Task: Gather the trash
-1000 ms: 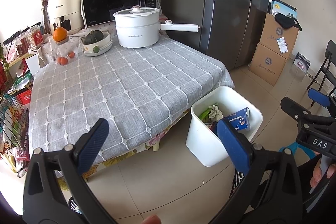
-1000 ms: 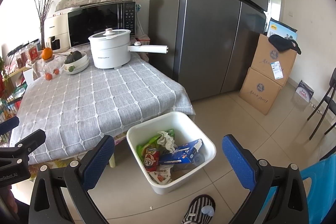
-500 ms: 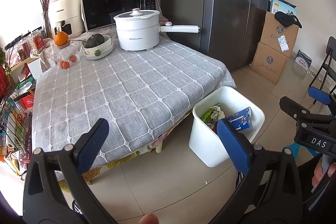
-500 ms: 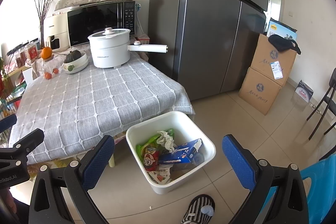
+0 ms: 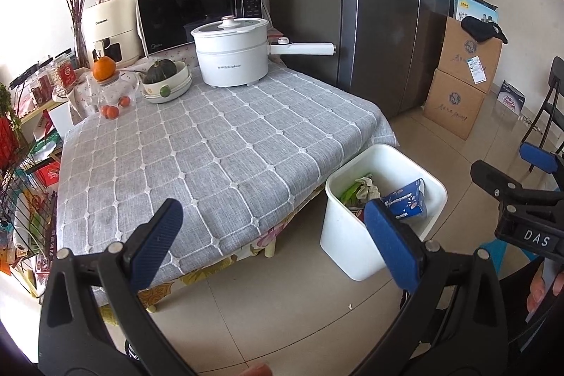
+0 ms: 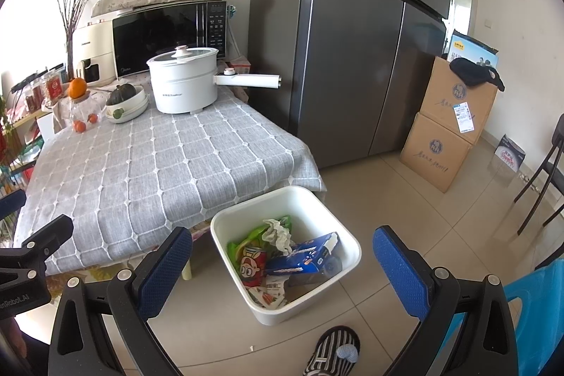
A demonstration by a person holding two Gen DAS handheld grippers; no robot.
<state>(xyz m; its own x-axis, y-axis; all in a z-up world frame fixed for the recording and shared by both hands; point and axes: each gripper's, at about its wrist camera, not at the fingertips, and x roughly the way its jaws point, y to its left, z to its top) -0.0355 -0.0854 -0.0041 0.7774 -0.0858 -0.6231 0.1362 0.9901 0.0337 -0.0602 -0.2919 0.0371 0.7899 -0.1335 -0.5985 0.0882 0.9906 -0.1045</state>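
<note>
A white square bin point(image 6: 317, 199) point(image 5: 338, 245) stands on the tiled floor beside the table's corner. Inside lie a blue carton point(image 6: 303, 258) point(image 5: 405, 201), a red snack can point(image 6: 254, 266), a green wrapper point(image 6: 239, 244) and crumpled paper point(image 6: 278, 233). My right gripper point(image 6: 282, 265) hangs open above the bin, nothing between its blue pads. My left gripper point(image 5: 275, 240) is open and empty too, over the table's front edge and the floor. The right gripper point(image 5: 521, 196) also shows at the right edge of the left wrist view.
The table point(image 5: 211, 157) wears a grey checked cloth, with a white pot point(image 5: 231, 57), a fruit bowl point(image 5: 167, 81) and a microwave point(image 5: 197, 9) at its back. A grey fridge point(image 6: 352, 41), cardboard boxes point(image 6: 447, 122), a dark chair point(image 6: 550, 171), a striped slipper point(image 6: 331, 351).
Both views have drifted slightly back and up from the table. Both grippers stay open and empty; the bin's contents have not moved.
</note>
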